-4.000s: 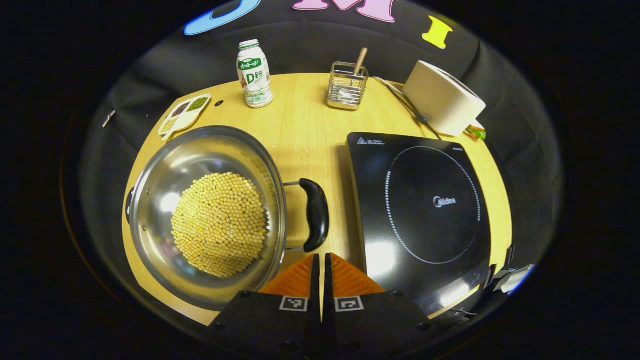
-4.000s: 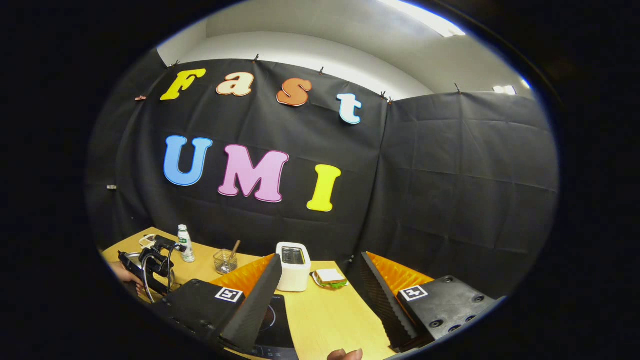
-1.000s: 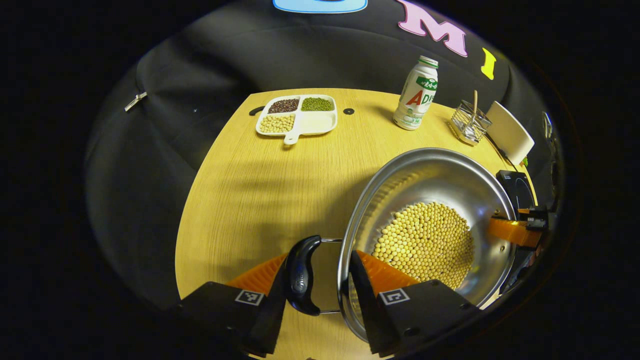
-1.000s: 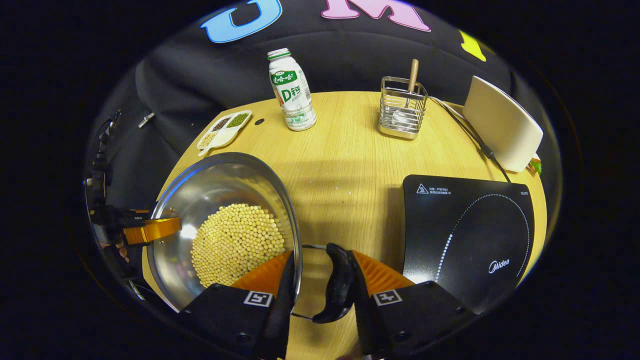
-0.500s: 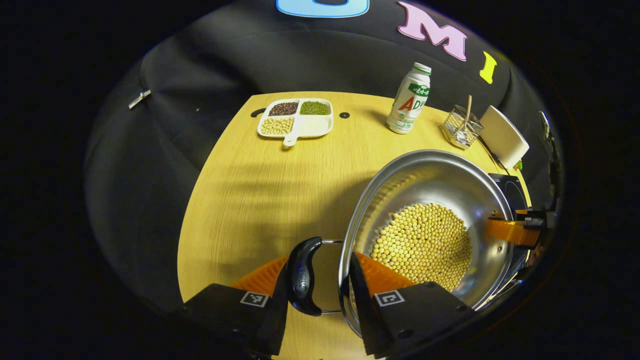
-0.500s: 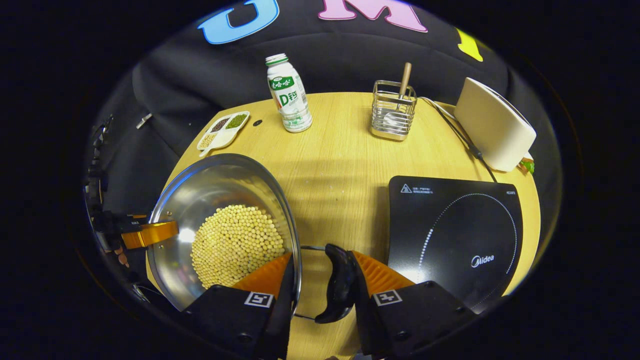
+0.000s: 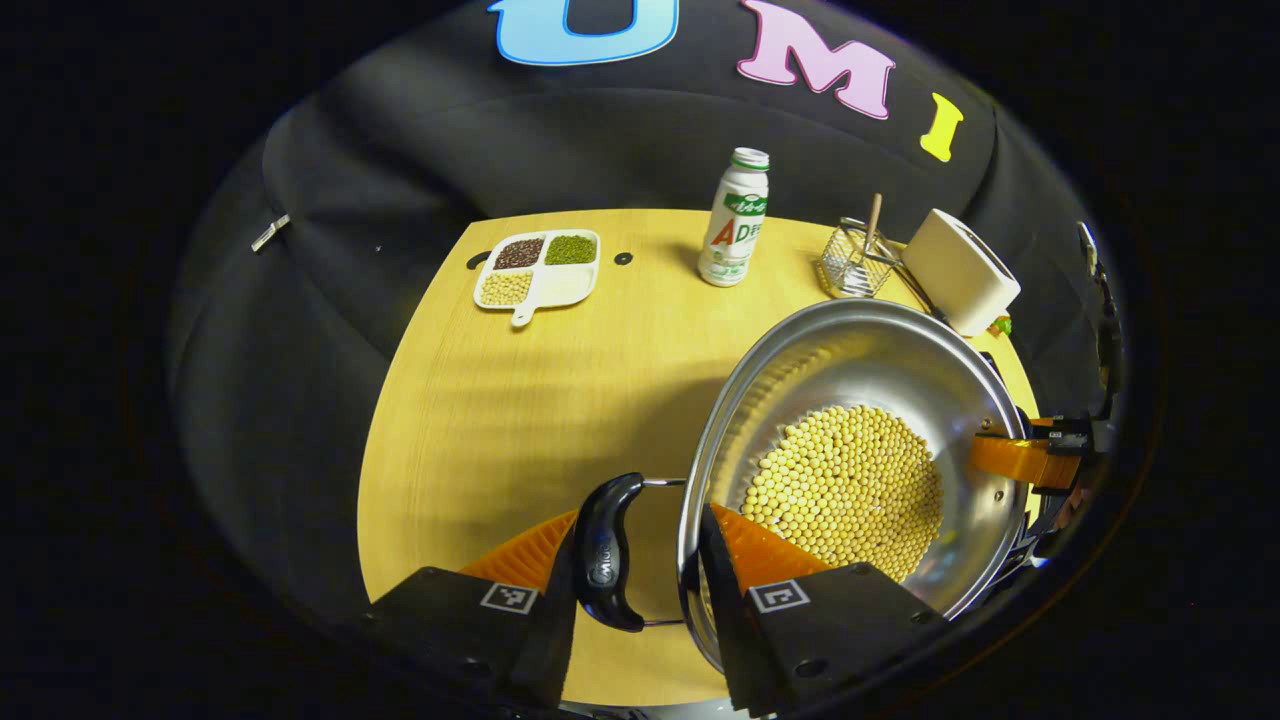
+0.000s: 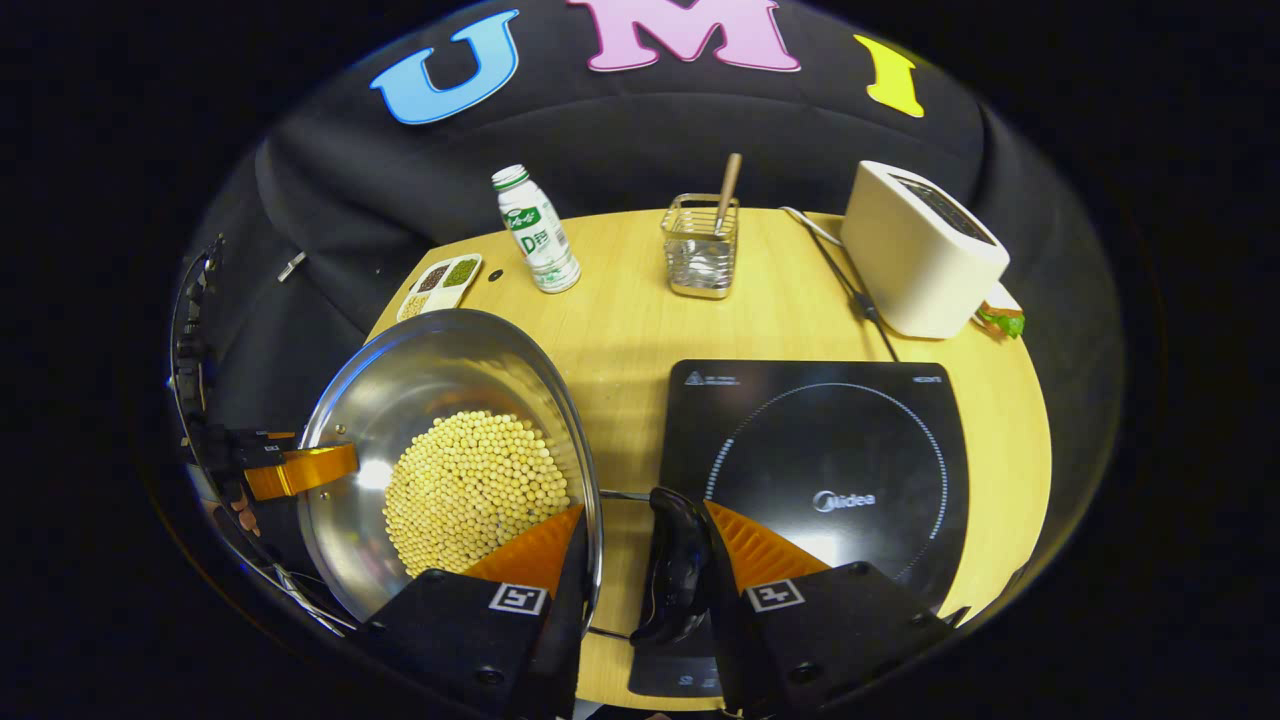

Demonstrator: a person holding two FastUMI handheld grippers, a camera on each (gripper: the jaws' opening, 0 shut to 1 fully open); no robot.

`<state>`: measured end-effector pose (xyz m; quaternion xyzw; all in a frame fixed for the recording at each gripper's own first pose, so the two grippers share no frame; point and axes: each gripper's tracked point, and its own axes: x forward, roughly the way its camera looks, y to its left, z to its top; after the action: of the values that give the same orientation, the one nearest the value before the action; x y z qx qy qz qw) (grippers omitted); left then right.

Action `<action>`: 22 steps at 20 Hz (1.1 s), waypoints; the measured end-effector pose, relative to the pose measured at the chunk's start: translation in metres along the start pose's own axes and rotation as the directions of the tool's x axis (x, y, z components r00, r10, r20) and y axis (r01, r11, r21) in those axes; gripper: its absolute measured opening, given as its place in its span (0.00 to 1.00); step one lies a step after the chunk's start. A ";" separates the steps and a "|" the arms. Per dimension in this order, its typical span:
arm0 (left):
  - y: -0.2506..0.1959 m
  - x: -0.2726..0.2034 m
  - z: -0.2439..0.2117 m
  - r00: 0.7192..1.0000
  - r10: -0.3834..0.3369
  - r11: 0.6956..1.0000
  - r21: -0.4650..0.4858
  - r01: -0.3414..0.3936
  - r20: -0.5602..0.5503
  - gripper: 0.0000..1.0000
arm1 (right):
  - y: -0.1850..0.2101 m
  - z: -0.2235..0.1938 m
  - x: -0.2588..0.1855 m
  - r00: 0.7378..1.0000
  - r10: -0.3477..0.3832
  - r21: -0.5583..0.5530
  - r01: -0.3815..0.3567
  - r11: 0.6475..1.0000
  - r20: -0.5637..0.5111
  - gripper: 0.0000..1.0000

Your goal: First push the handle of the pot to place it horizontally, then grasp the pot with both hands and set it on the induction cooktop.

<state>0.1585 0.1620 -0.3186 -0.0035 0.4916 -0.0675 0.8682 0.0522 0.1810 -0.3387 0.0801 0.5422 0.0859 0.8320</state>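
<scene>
Above the round wooden table [image 8: 640,330], the steel pot of yellow beans [image 7: 860,450] is clamped at its black handles by left gripper [image 7: 636,560] and right gripper [image 8: 640,565], beside the black induction cooktop [image 8: 830,450].

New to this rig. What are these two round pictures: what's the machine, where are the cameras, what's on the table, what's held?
There is no robot. A person holds a two-finger gripper in each hand. Each round picture comes from a fisheye camera riding on one gripper, looking along its fingers, which show at the bottom.

The left gripper view shows the left gripper astride one black handle of the pot. The right gripper view shows the right gripper astride the other handle. Each has one finger outside the handle and one inside the pot, apparently clamping it. The pot holds soybeans.

On the wooden table are an induction cooktop, a bottle, a wire utensil holder, a white toaster and a divided dish.
</scene>
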 end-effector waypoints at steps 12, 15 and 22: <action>-0.146 -0.007 0.012 0.998 -0.056 0.998 0.029 0.056 -0.008 0.58 | -0.139 -0.004 -0.043 1.000 -0.025 0.054 0.025 0.998 -0.004 0.57; -0.177 -0.001 0.013 0.998 -0.056 0.997 0.043 0.056 -0.011 0.58 | -0.169 -0.006 -0.045 1.000 -0.024 0.056 0.024 0.998 -0.007 0.57; -0.236 0.025 0.009 0.999 -0.049 0.998 0.043 0.050 -0.024 0.58 | -0.231 -0.009 -0.030 0.999 -0.025 0.057 0.027 0.998 -0.044 0.57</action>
<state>0.1524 -0.0750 -0.3179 0.0041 0.4997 -0.0997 0.8604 0.0454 -0.0500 -0.3678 0.0949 0.5633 0.0611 0.8185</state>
